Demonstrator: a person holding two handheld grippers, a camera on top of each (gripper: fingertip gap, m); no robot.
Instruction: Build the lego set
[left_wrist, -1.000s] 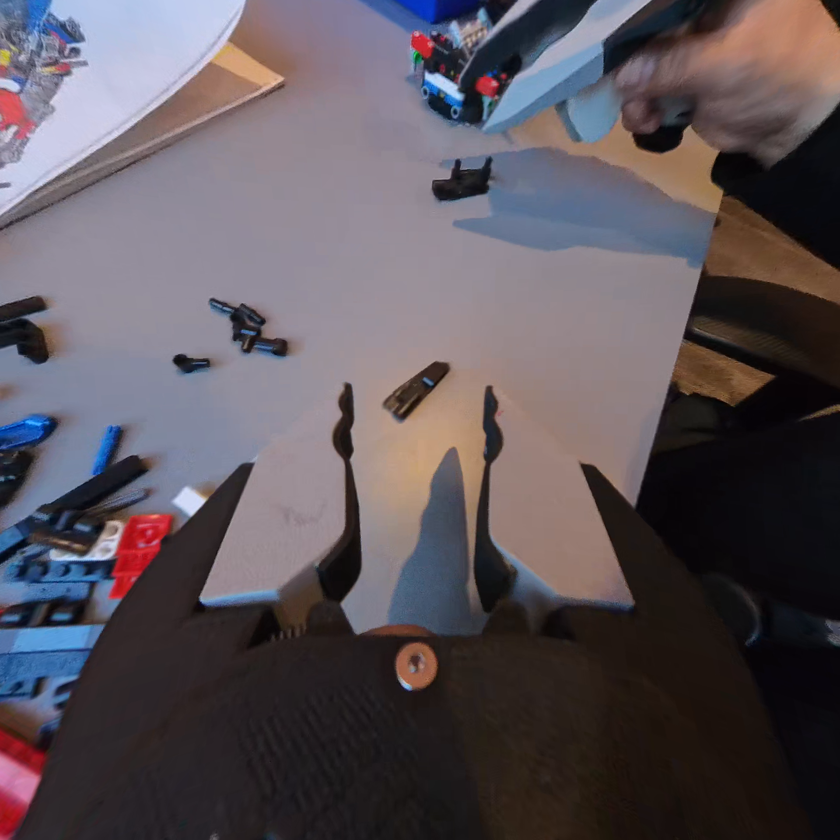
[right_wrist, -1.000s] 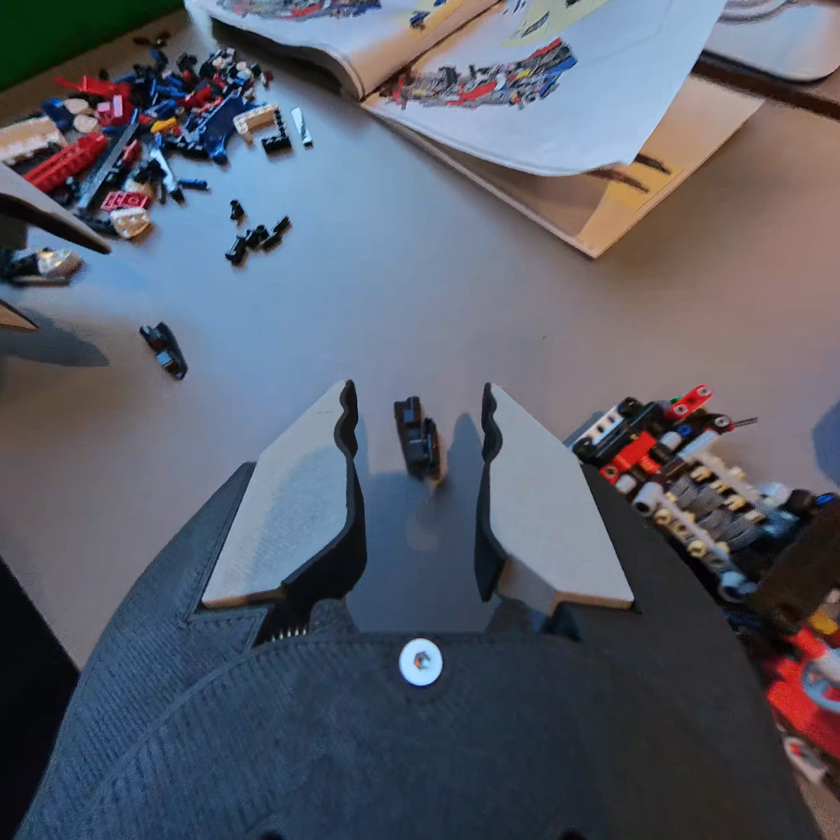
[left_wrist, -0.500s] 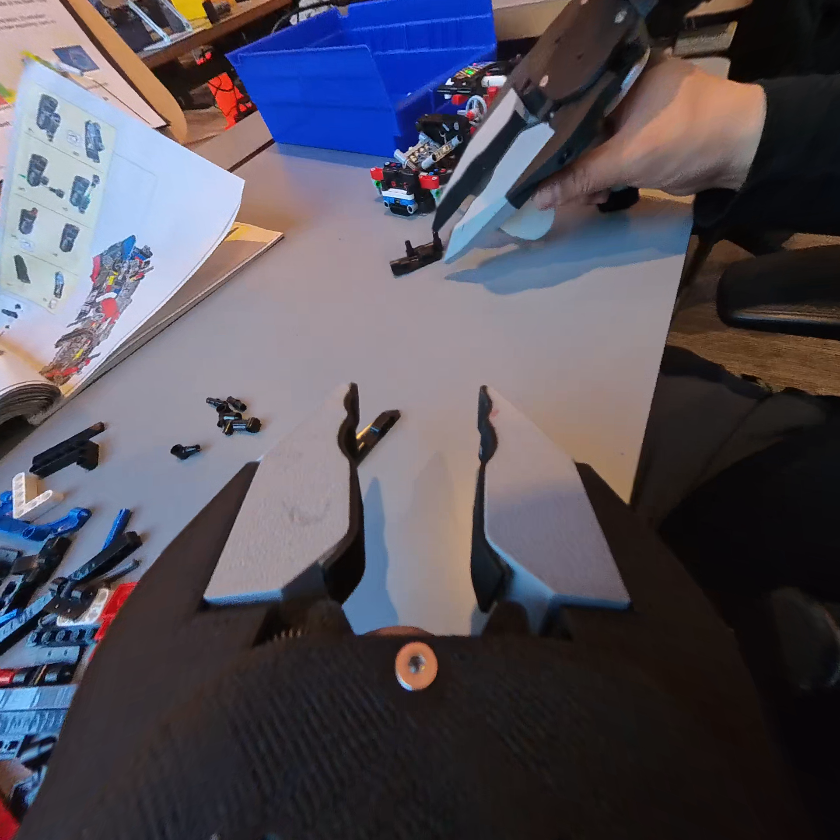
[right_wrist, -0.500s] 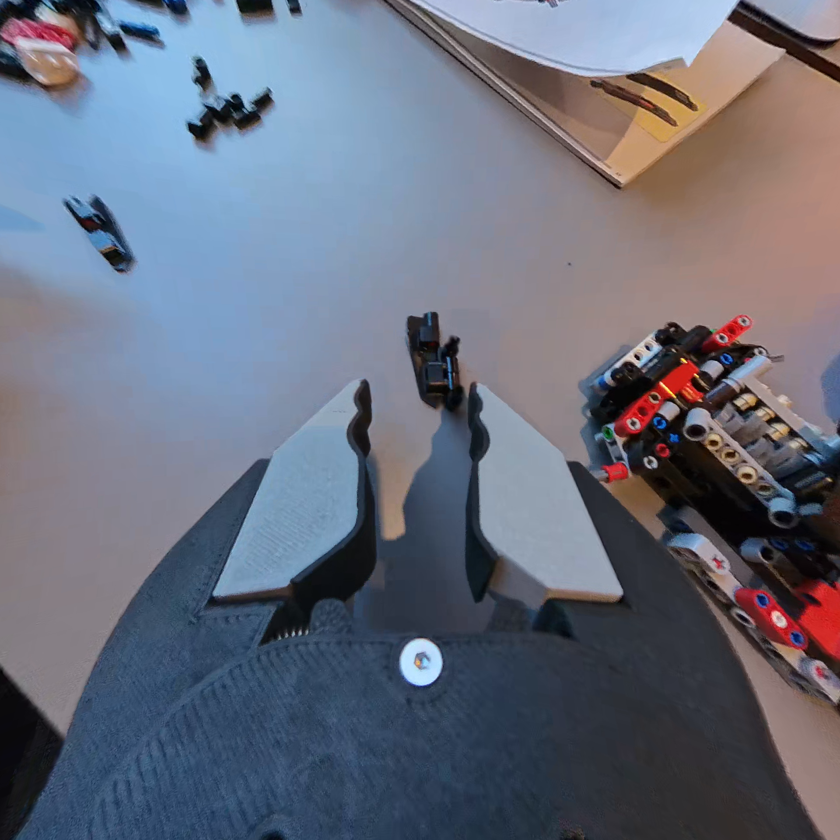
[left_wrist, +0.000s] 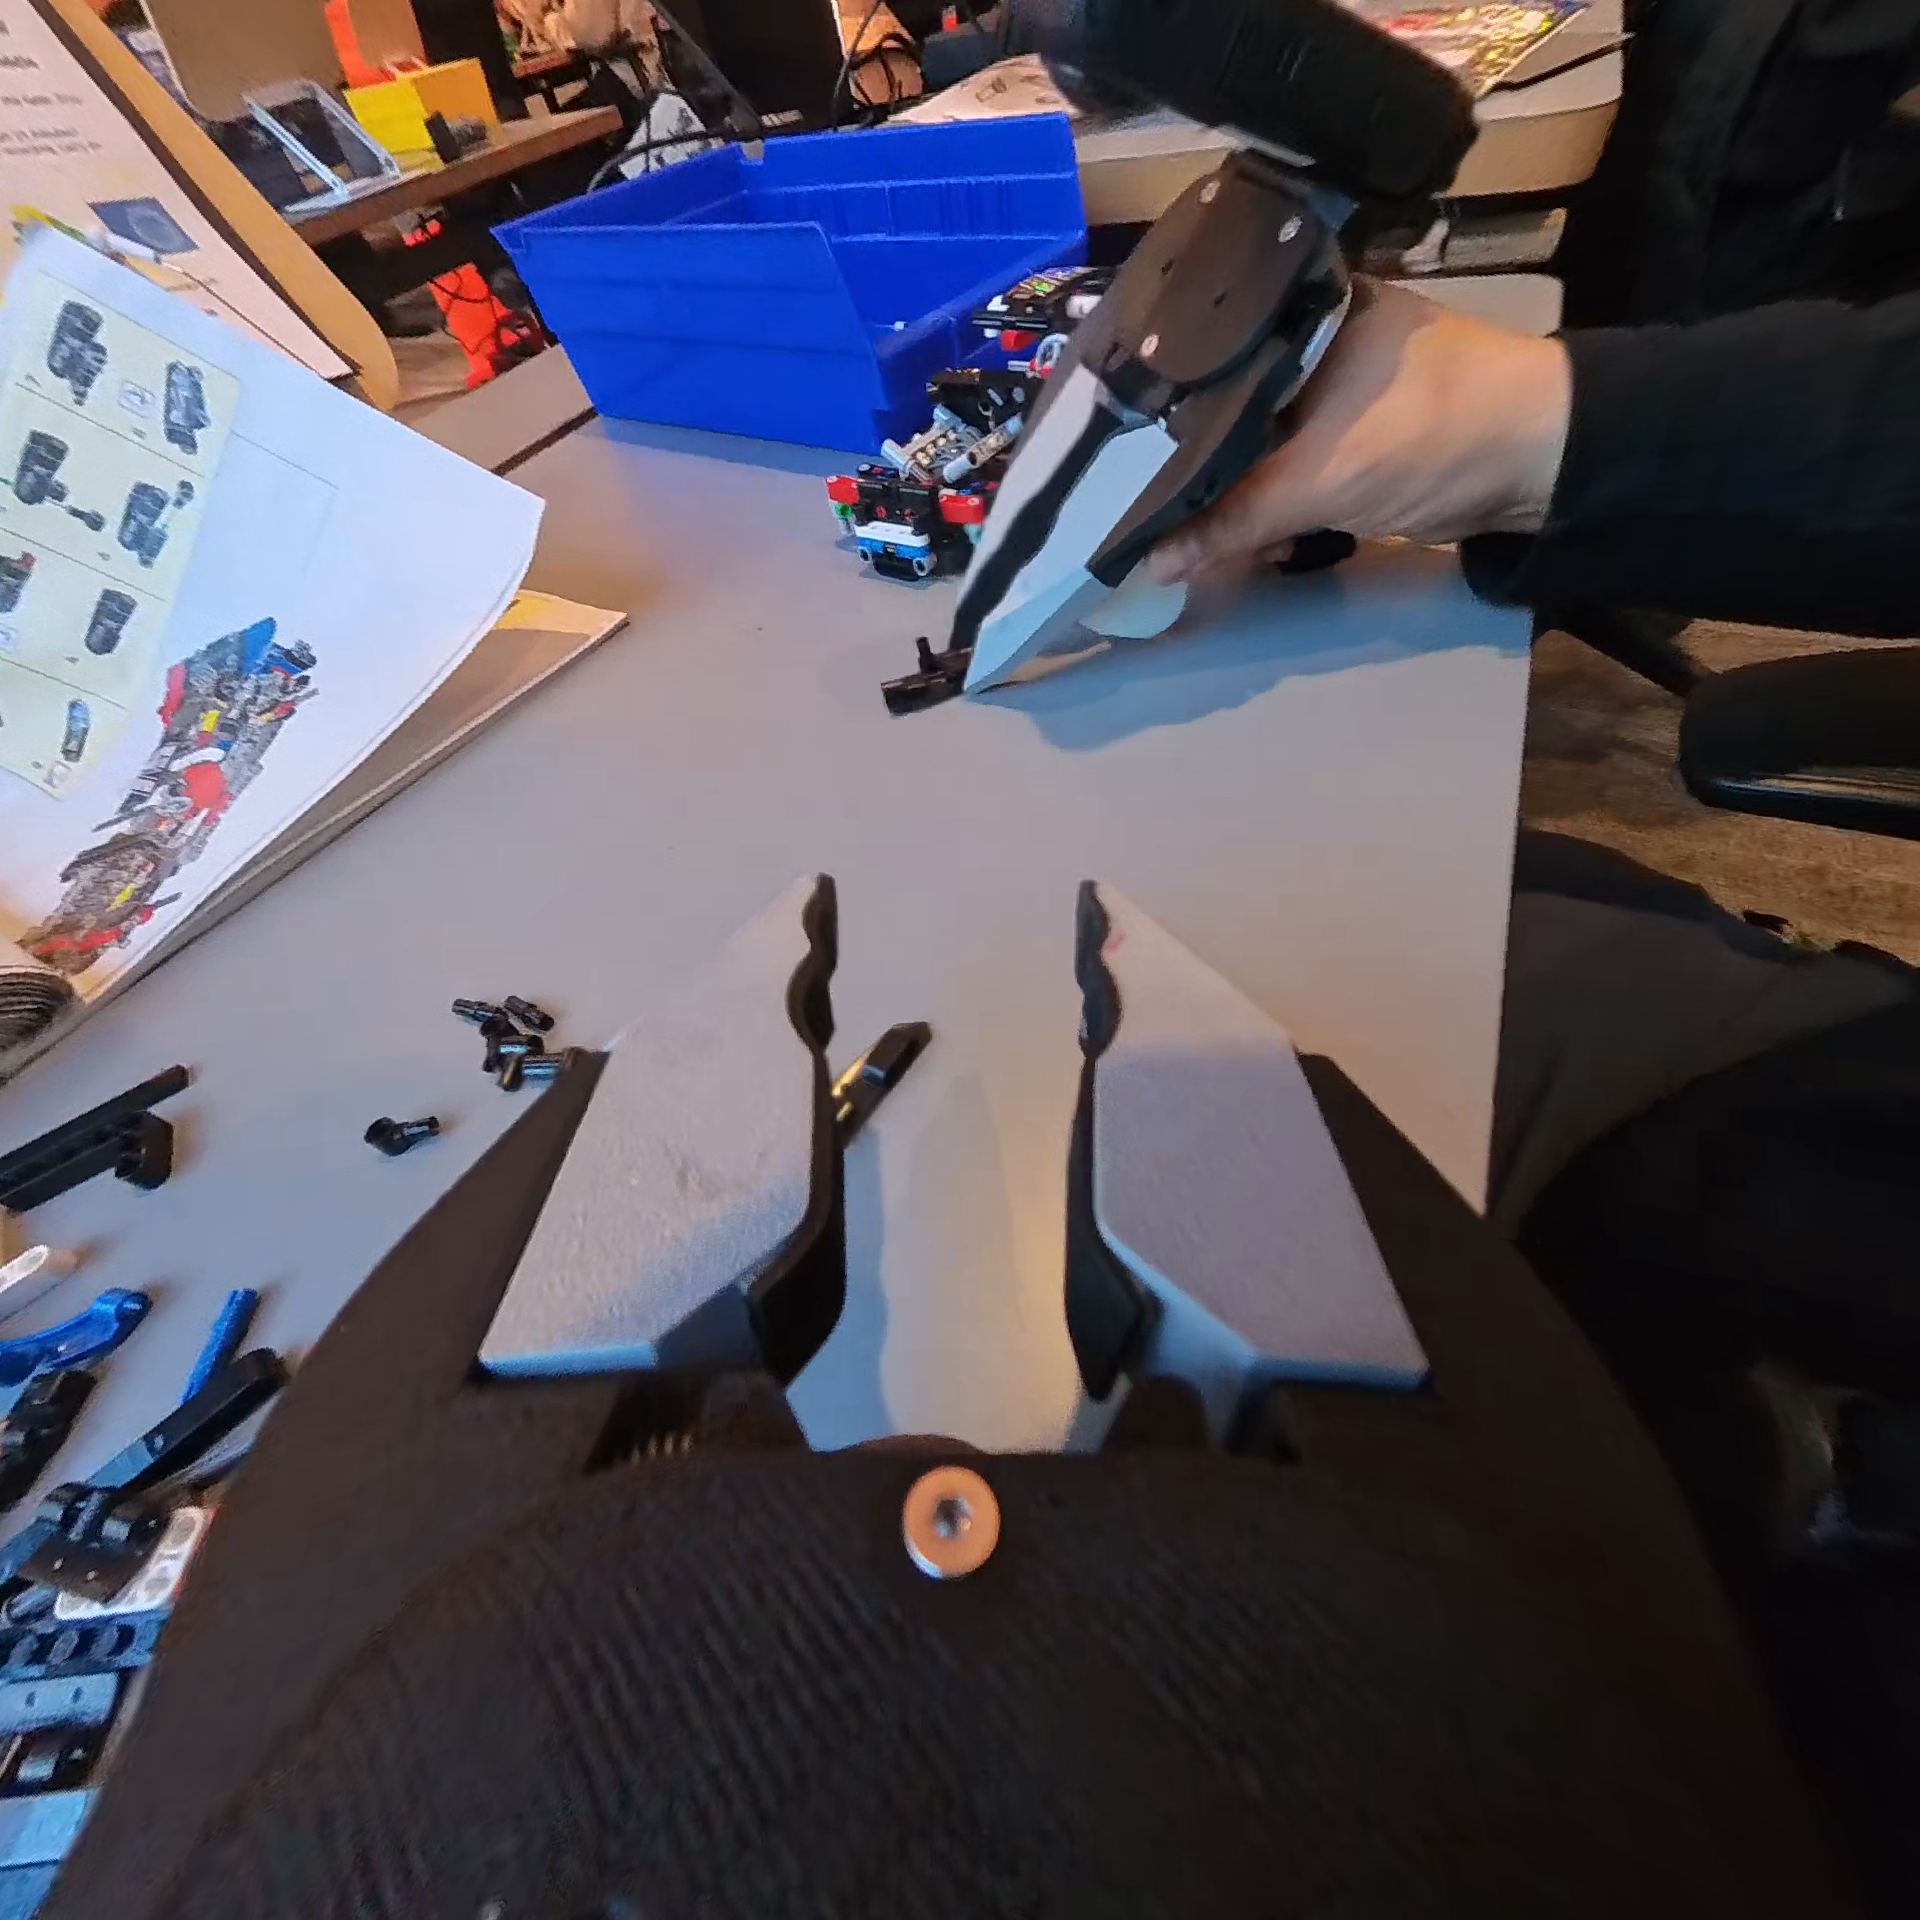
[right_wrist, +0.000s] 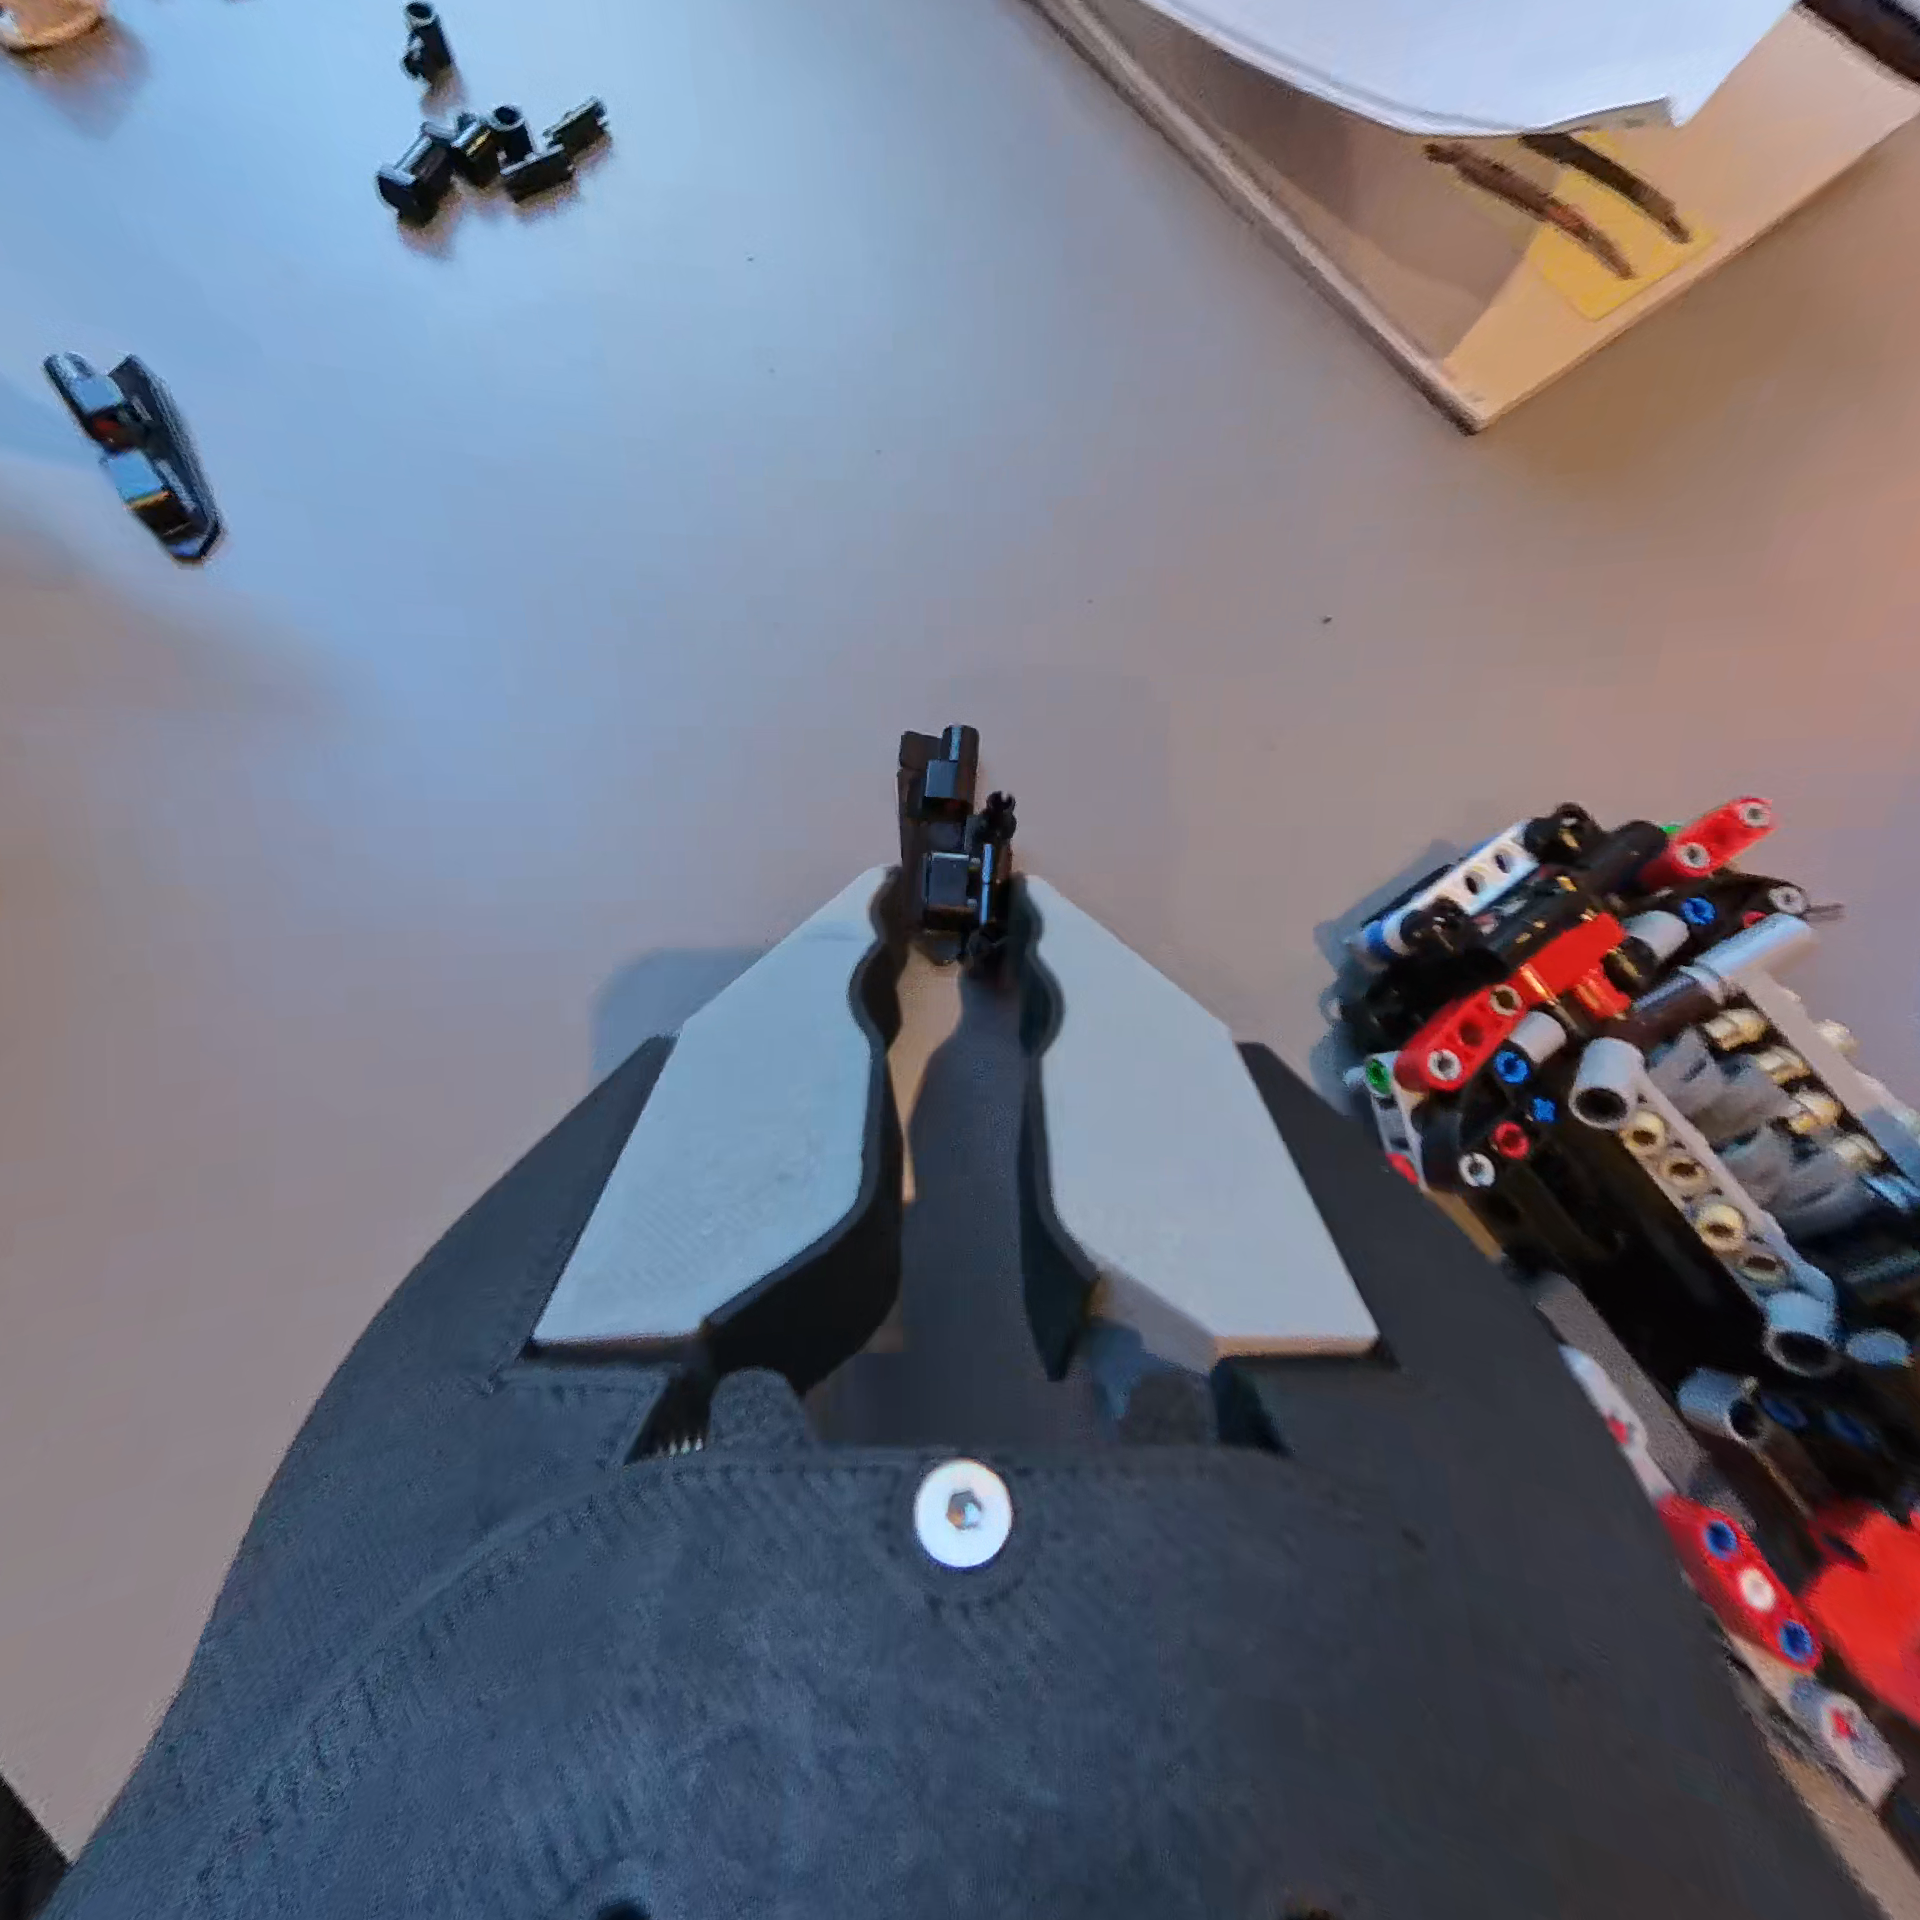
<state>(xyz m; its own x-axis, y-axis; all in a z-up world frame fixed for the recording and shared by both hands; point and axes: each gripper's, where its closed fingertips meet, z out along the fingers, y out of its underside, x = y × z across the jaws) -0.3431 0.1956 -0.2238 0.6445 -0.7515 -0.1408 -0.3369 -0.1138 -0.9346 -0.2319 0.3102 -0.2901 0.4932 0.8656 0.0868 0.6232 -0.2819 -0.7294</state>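
My left gripper (left_wrist: 951, 914) hangs over the grey bench (left_wrist: 1247, 831), fingers spread wide with nothing between them. A flat black piece (left_wrist: 883, 1065) lies on the bench under them, partly hidden behind the left finger. Off to the left, loose black pins (left_wrist: 509, 1039) sit in a small cluster, with a heap of blue and black parts (left_wrist: 83, 1455) at the near edge.

Further out, my right gripper (right_wrist: 954, 883) is down at the bench, fingers drawn close on either side of a small black lego assembly (right_wrist: 951, 842). The tips look pressed to its near end, though I cannot tell for sure that they grip it. It rests on the bench. Just to the right stands the part-built lego model (right_wrist: 1610, 1039), red, black and grey. Beyond lie the open instruction booklet (left_wrist: 260, 582) and a blue bin (left_wrist: 810, 281).
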